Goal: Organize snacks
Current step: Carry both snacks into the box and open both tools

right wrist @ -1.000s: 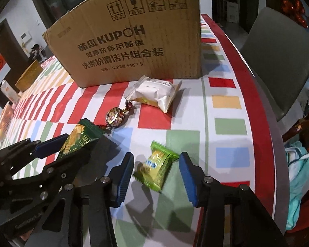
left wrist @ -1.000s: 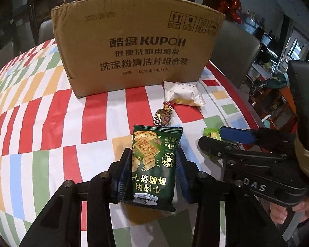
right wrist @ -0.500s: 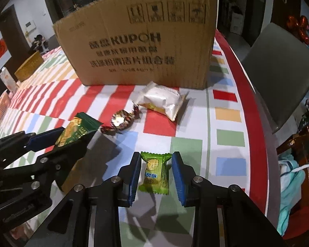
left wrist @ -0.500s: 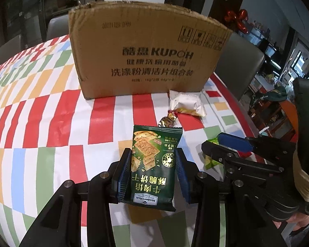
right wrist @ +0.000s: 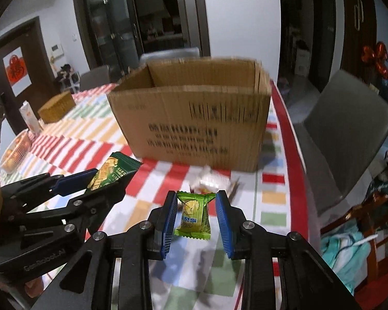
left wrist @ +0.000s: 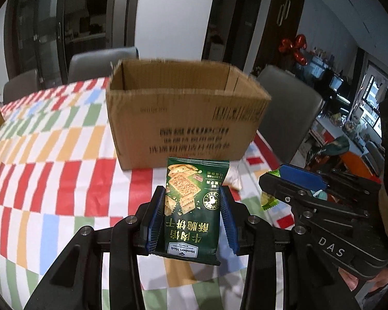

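My left gripper [left wrist: 193, 204] is shut on a dark green cracker packet [left wrist: 191, 206] and holds it above the table, in front of the open cardboard box [left wrist: 186, 118]. My right gripper [right wrist: 194, 211] is shut on a small light green snack packet [right wrist: 193, 214], also lifted off the table. In the right wrist view the left gripper [right wrist: 108, 178] with the cracker packet [right wrist: 111, 170] is at the left. In the left wrist view the right gripper [left wrist: 279, 180] is at the right, with the green packet [left wrist: 267, 199] showing under it. The box [right wrist: 194, 118] stands open-topped ahead of both.
A white snack packet [right wrist: 212, 178] lies on the striped tablecloth [left wrist: 51, 155] near the box front. Grey chairs [right wrist: 346, 129] stand around the table. A yellow-brown box [right wrist: 55, 107], a carton [right wrist: 29, 118] and a tray of food [right wrist: 14, 149] sit at the far left.
Both grippers have risen with their packets, so the box's open top now shows. One second ago the right gripper was open around the light green packet on the table; it has shut on it.
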